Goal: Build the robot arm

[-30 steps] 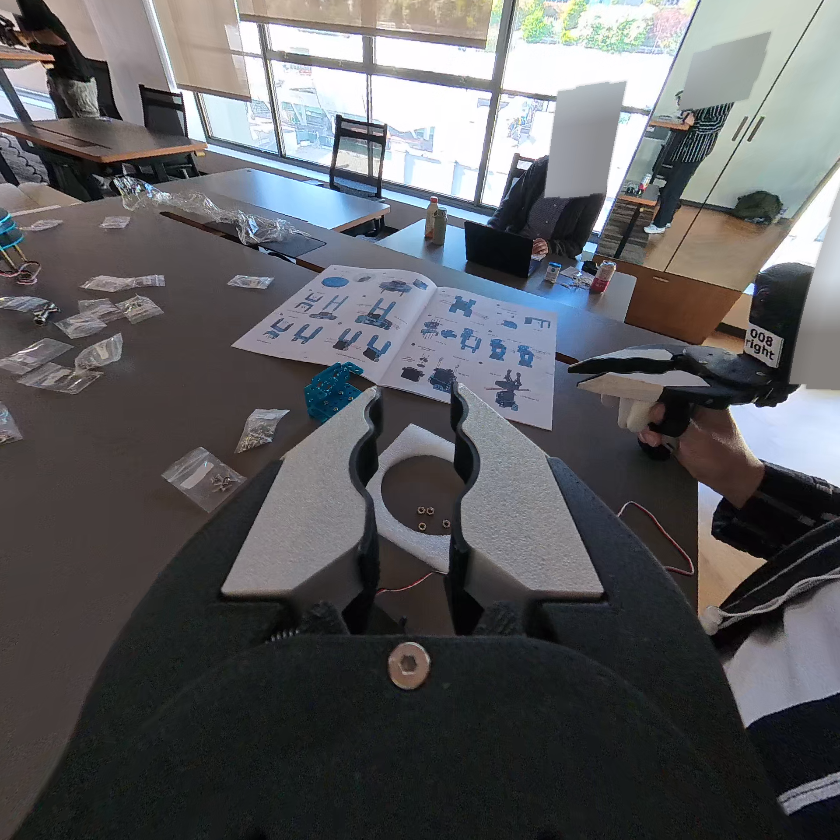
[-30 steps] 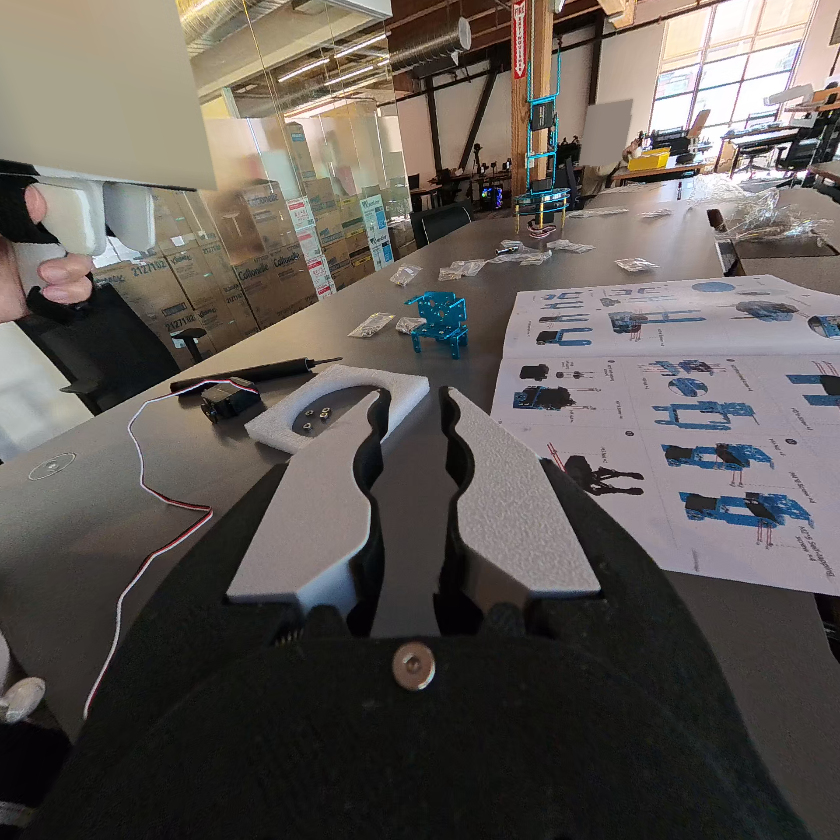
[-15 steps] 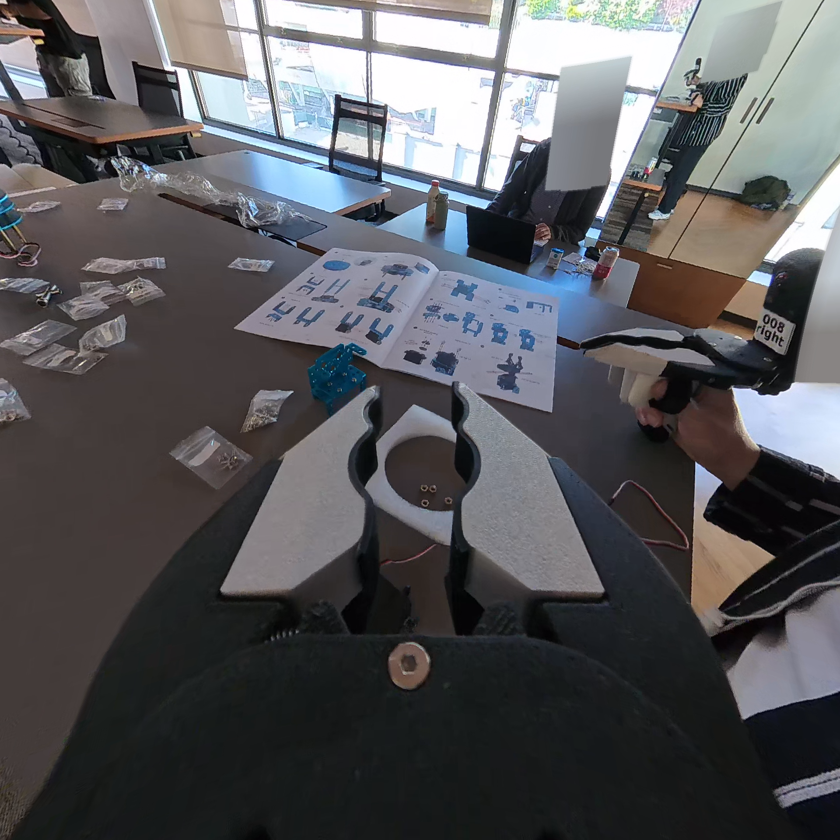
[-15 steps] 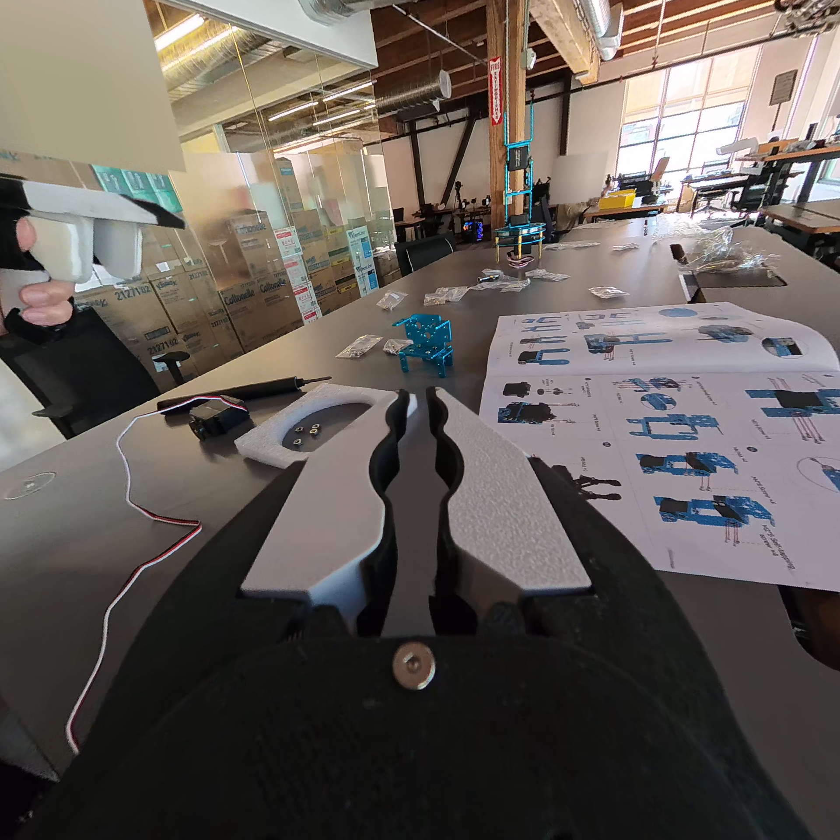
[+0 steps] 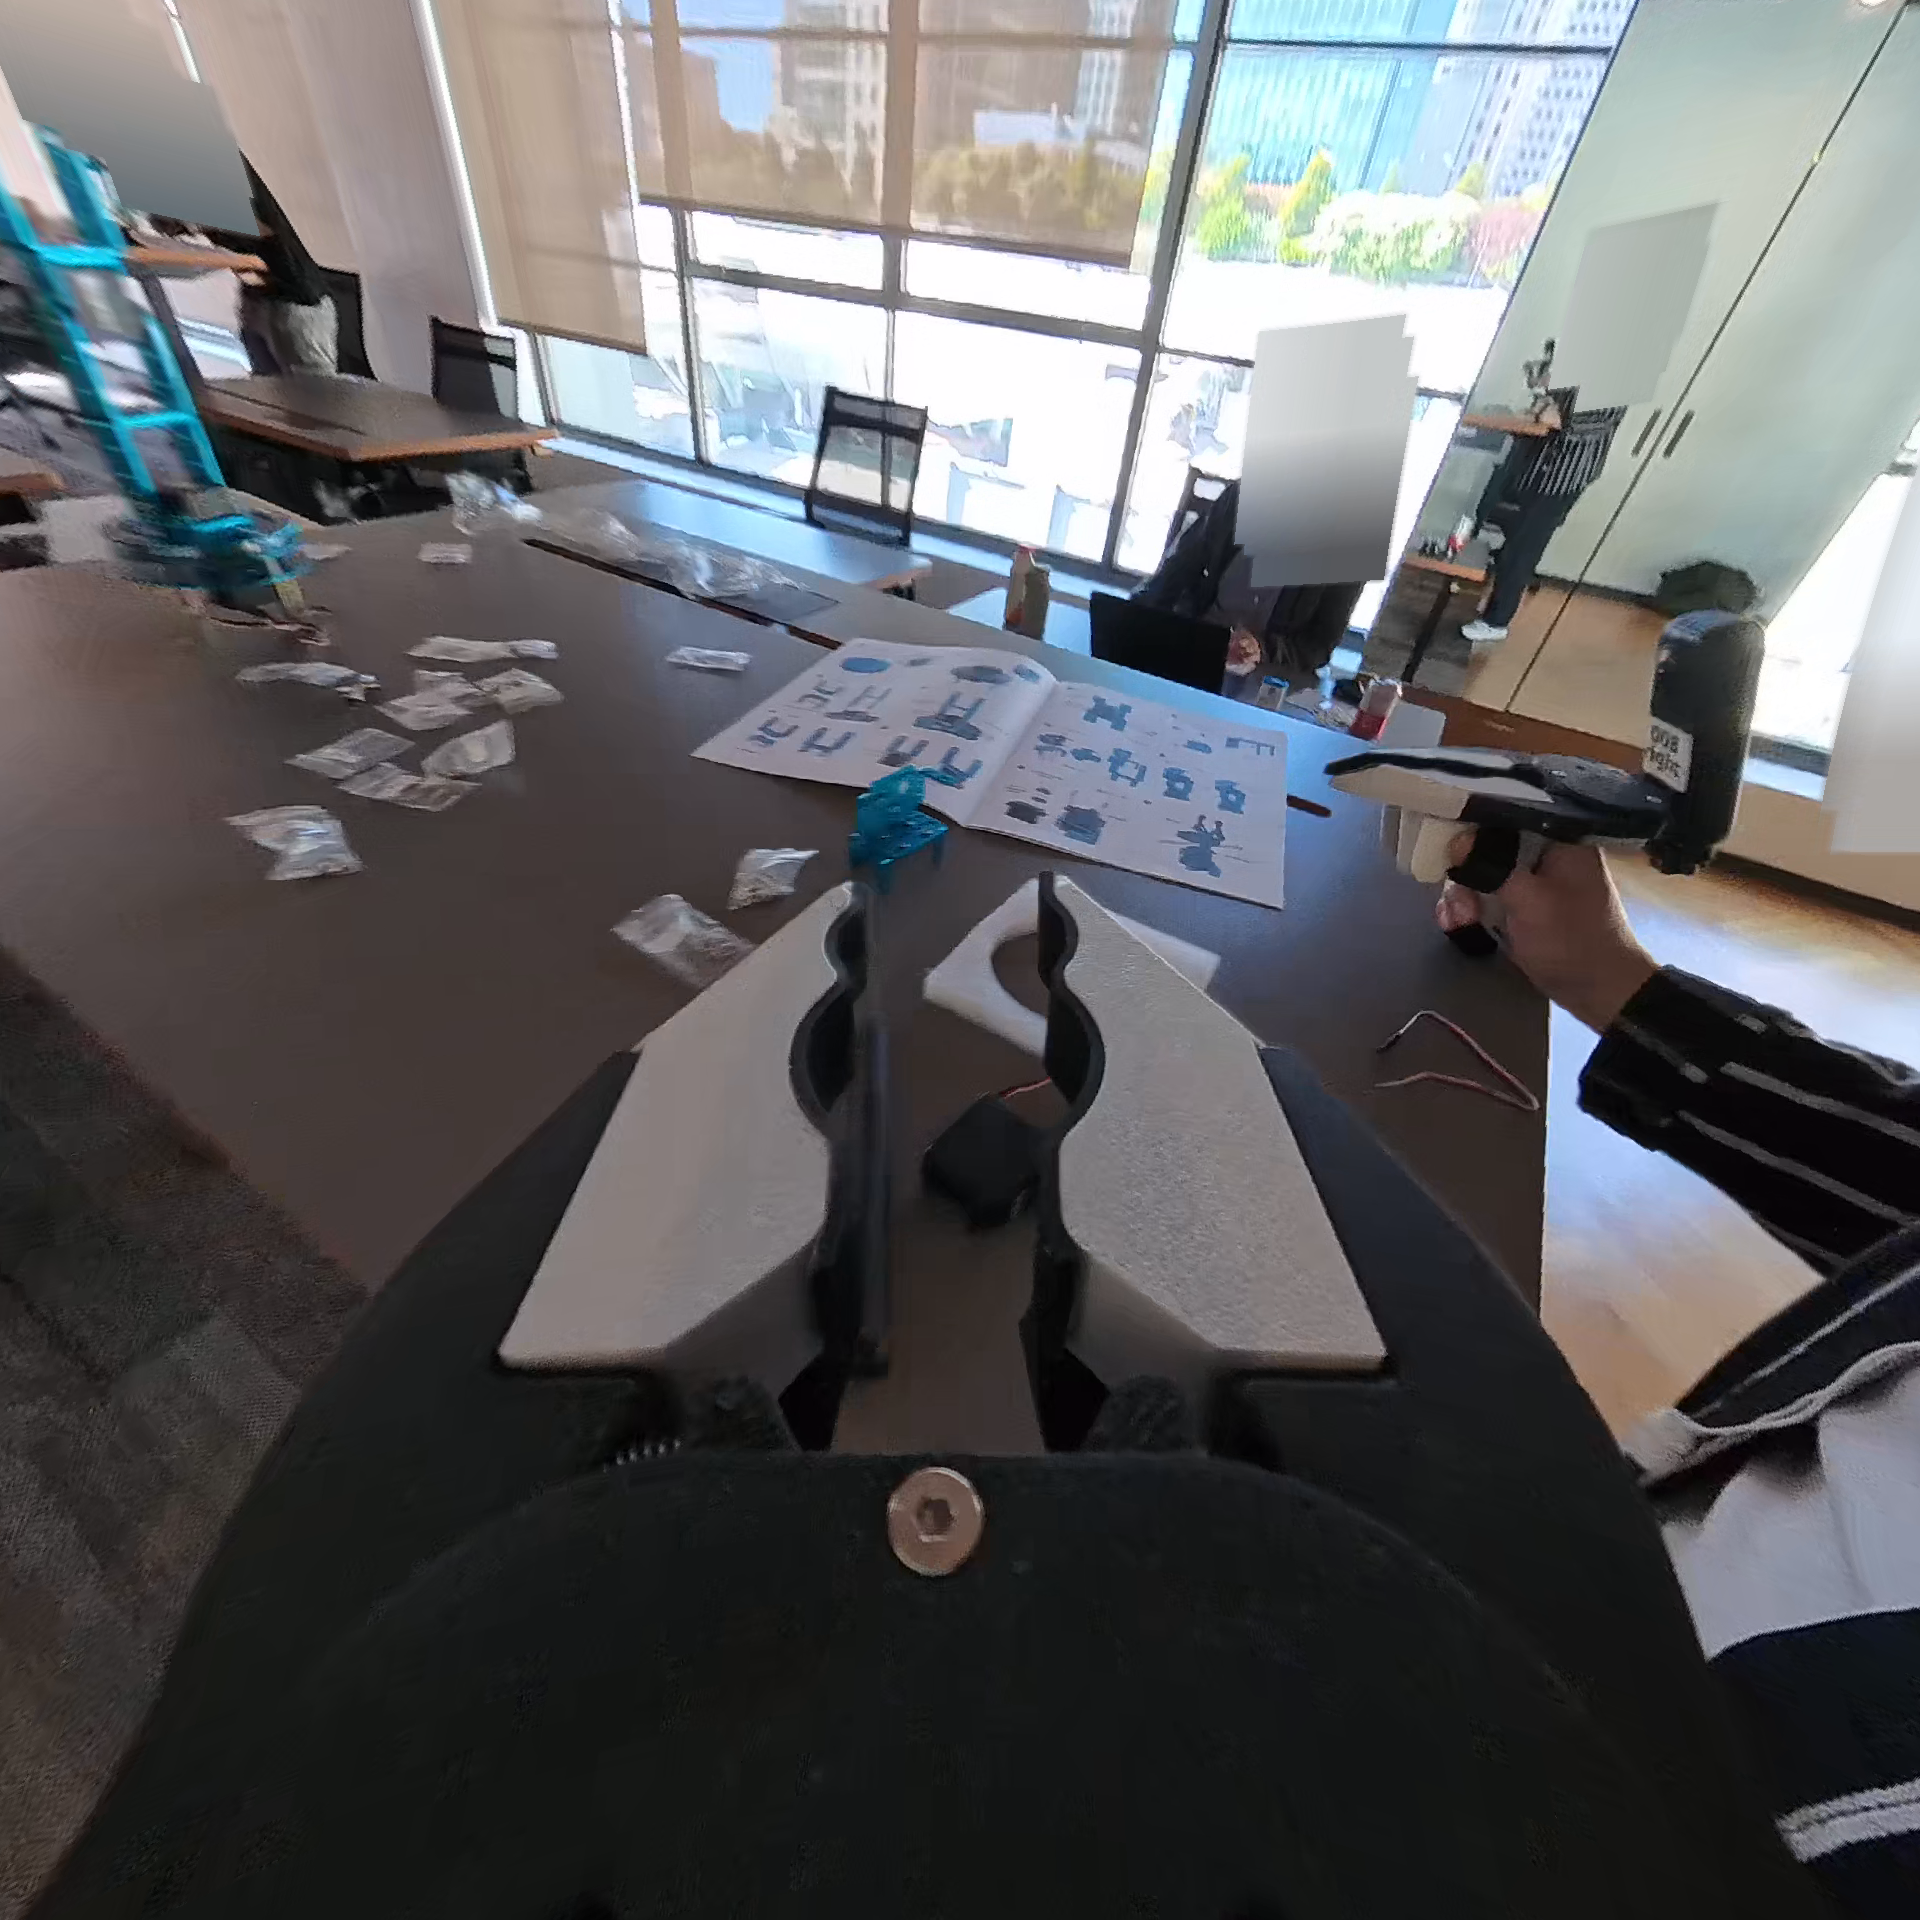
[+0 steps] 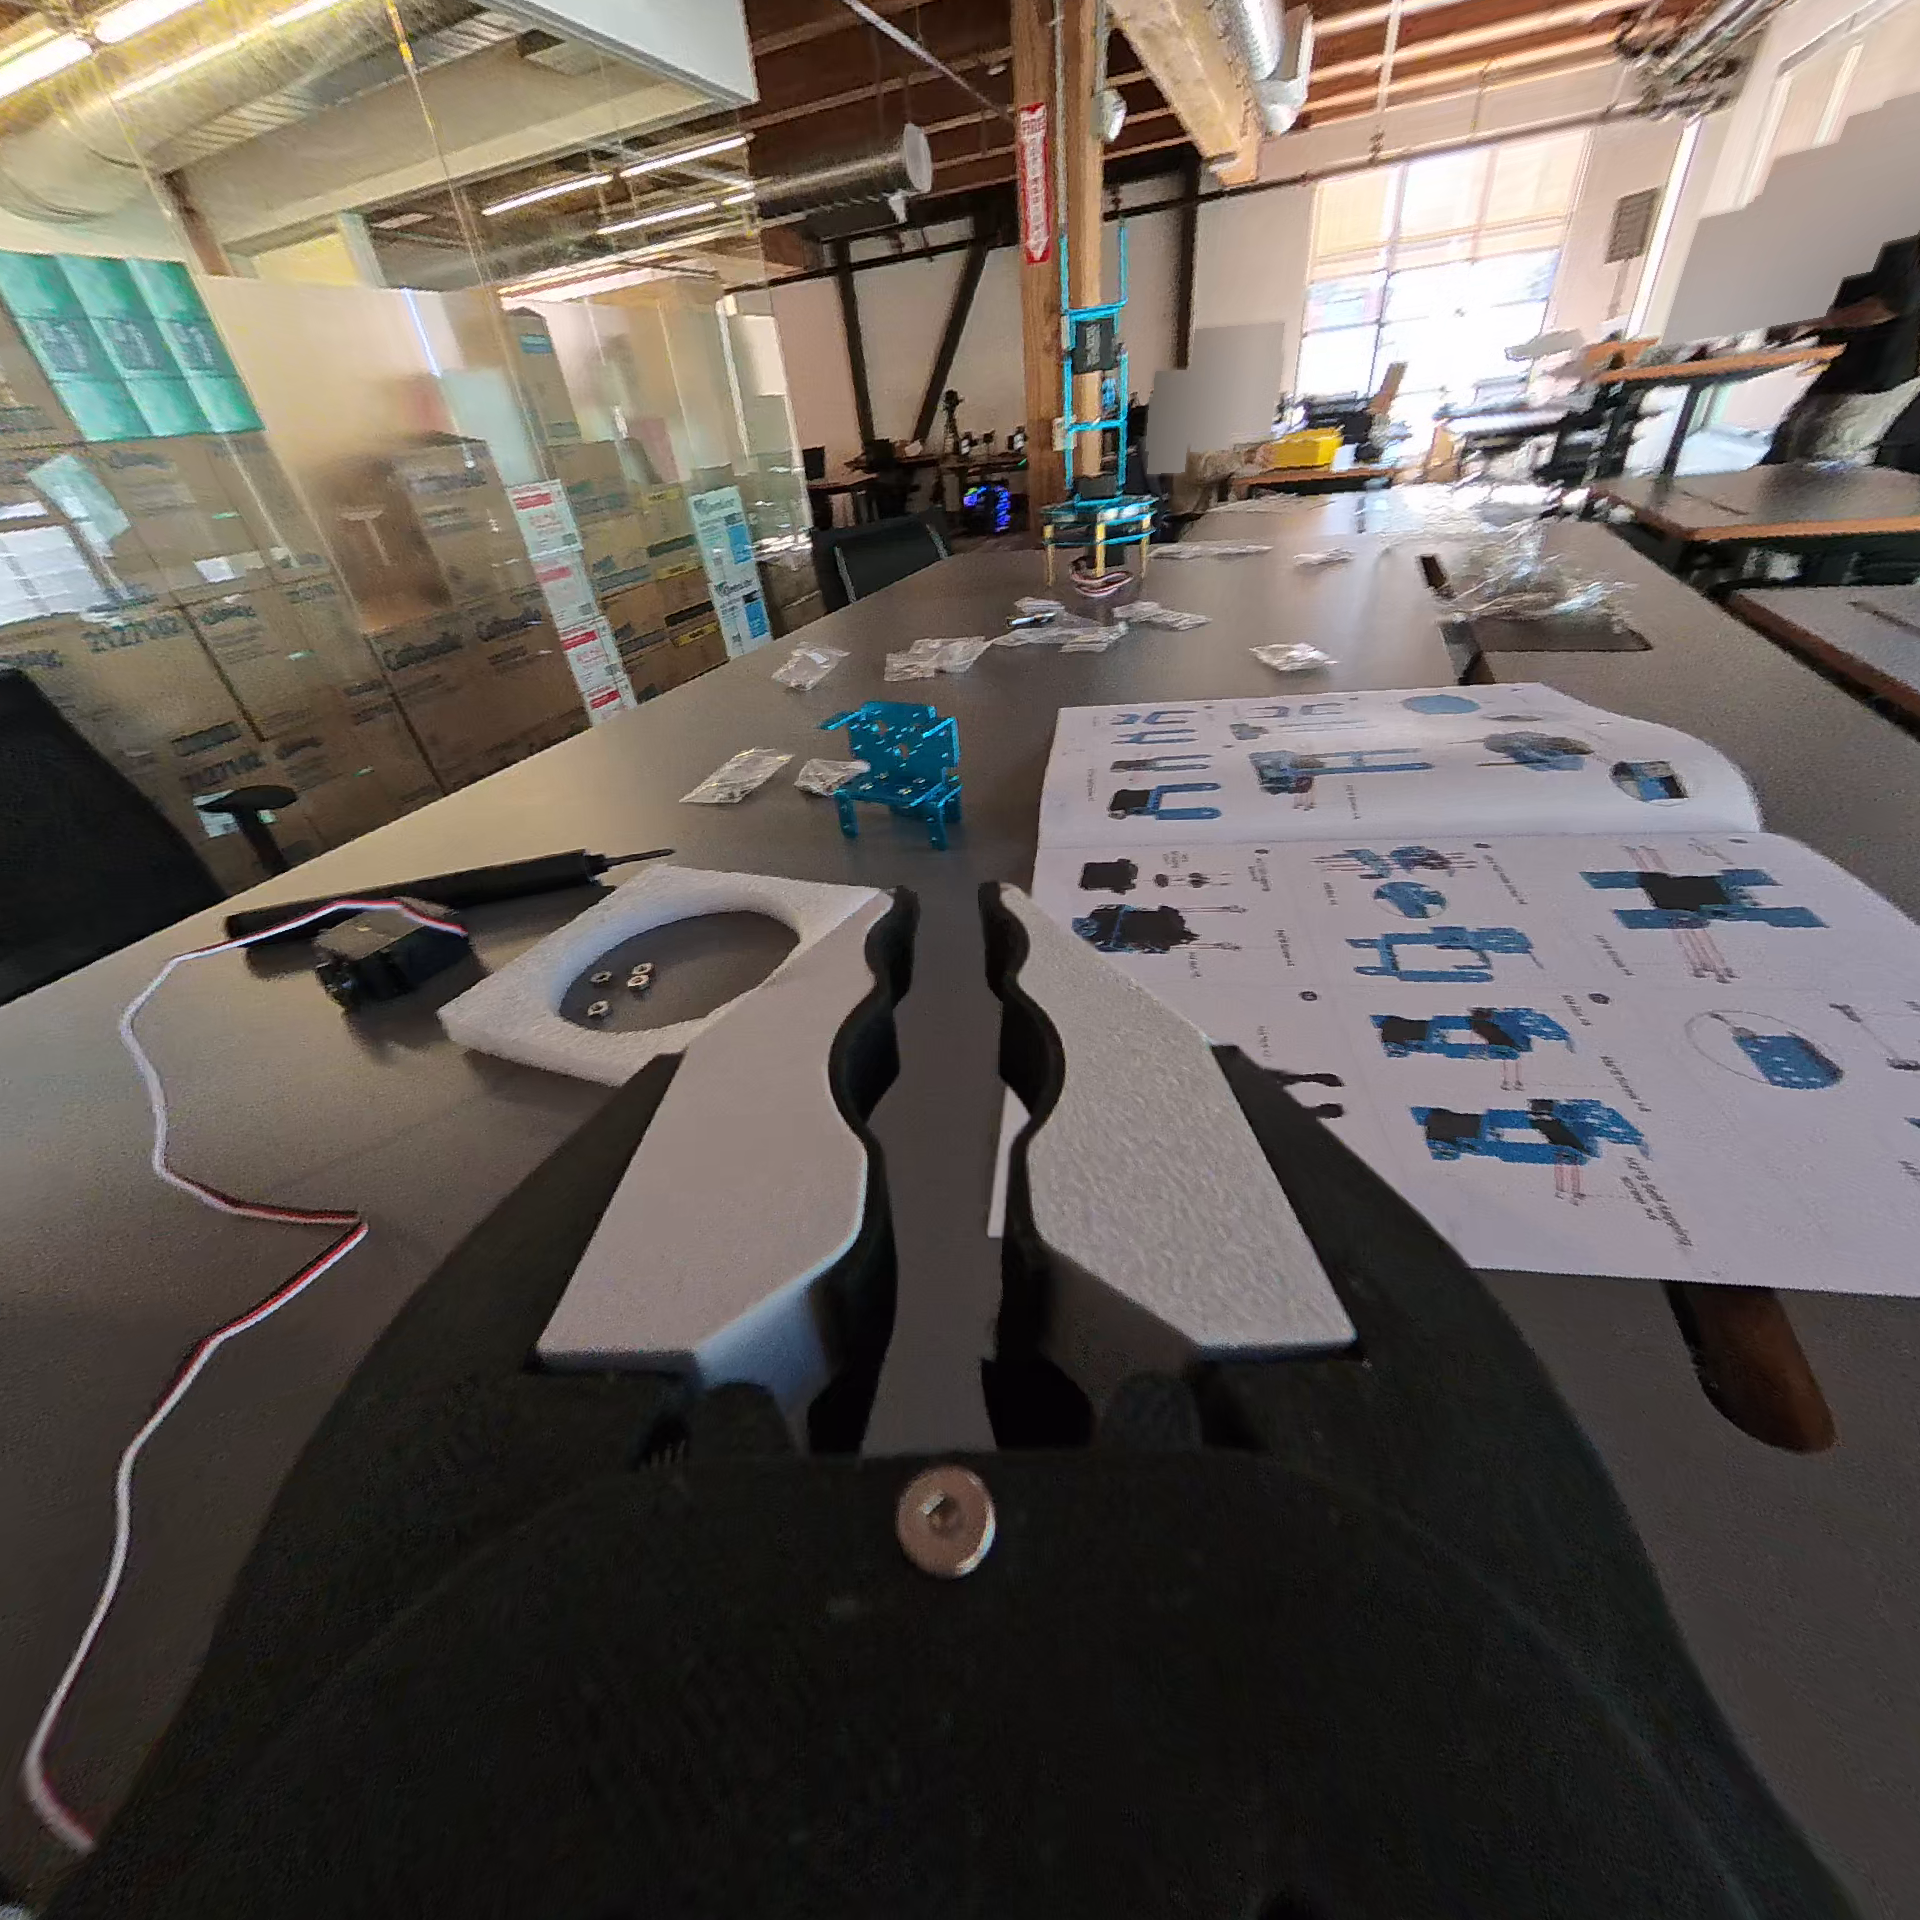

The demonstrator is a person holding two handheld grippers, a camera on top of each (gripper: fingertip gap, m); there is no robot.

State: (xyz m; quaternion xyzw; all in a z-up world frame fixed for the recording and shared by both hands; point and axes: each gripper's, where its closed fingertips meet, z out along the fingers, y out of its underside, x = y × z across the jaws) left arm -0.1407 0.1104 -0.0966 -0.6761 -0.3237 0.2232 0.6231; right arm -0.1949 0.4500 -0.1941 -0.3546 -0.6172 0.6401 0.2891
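My left gripper [image 5: 948,889] is open and holds nothing, low over the near end of the dark table [image 5: 416,987]. Between its jaws I see a black screwdriver [image 5: 878,1091] lying close along the left finger and a small black servo [image 5: 982,1158]. Just ahead lies a white foam piece [image 5: 966,982] with a round cut-out, then a blue metal bracket [image 5: 899,821]. My right gripper [image 6: 945,896] is empty with only a narrow gap between its jaws. It hovers beside the foam piece [image 6: 665,966], which holds three small nuts [image 6: 613,987]. A hand carries it at the right in the left wrist view [image 5: 1351,771].
An open instruction booklet [image 6: 1455,987] lies right of the right gripper. The servo [image 6: 390,951], its red-white wire [image 6: 156,1091] and the screwdriver [image 6: 447,888] lie left of the foam. Small clear parts bags [image 5: 675,935] are scattered. A tall blue frame [image 6: 1096,416] stands at the far end. About 35 centimetres separates my left fingertips from my right.
My left gripper has drawn back toward the table's near end and opened wider; screwdriver and servo now show between its jaws. My right gripper's jaws narrowed. The left gripper left the right view.
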